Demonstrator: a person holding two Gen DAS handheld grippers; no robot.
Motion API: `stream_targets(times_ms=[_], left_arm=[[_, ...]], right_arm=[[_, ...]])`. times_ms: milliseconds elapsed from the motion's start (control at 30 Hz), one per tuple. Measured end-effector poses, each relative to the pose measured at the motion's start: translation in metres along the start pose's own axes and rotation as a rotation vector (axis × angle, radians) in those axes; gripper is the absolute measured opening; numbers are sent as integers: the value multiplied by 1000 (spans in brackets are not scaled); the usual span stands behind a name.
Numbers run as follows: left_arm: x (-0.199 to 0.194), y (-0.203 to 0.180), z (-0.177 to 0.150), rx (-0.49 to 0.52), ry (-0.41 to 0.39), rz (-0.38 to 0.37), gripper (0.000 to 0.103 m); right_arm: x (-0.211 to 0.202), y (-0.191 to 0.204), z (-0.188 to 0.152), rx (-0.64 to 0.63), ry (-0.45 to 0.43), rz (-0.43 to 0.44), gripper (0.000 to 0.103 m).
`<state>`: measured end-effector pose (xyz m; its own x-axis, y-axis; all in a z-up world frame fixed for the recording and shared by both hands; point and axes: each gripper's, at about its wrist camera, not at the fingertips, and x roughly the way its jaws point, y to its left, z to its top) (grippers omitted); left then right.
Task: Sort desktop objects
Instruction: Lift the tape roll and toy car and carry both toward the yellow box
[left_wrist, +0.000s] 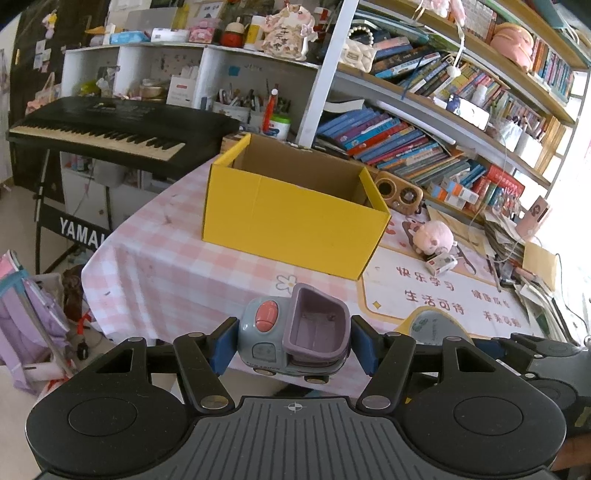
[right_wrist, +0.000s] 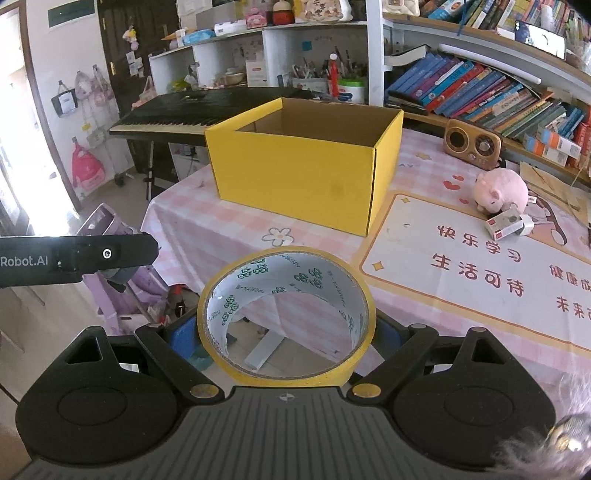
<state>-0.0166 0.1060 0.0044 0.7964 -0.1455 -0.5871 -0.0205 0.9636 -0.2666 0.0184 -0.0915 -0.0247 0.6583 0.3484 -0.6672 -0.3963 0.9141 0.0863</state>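
Observation:
My left gripper (left_wrist: 293, 345) is shut on a small toy truck (left_wrist: 295, 332), grey-blue with a pink button and a purple tipper bed, held above the table's near edge. Beyond it stands an open yellow cardboard box (left_wrist: 295, 218), empty as far as I can see. My right gripper (right_wrist: 286, 332) is shut on a roll of yellow tape (right_wrist: 286, 314), its hole facing me, in front of the same yellow box (right_wrist: 303, 173). The left gripper's black body (right_wrist: 77, 258) shows at the left edge of the right wrist view.
On the pink checked tablecloth (left_wrist: 166, 266) lie a pink plush pig (right_wrist: 500, 192), a small white and red packet (right_wrist: 504, 225), a wooden radio (right_wrist: 472, 142) and a printed desk mat (right_wrist: 480, 266). A black keyboard (left_wrist: 110, 129) stands left of the table; bookshelves (left_wrist: 424, 140) behind.

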Motion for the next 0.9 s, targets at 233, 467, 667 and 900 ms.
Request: stream_targets(times_ms=[233,467,667,900], left_arm=[[5,0,2,0,8,2,64],[14,1,10,-4,1,20,64],[24,-1,20,-5,-8,21,64],[38,-3,40,1,-34,20,64]], right_arm=[[4,0,2,-9,3,7,90],[15,-5,12,-9,-1,21,90],[23,-10,24,-27,-5,34,90],[29,-22,45,-29,-33,36,90]])
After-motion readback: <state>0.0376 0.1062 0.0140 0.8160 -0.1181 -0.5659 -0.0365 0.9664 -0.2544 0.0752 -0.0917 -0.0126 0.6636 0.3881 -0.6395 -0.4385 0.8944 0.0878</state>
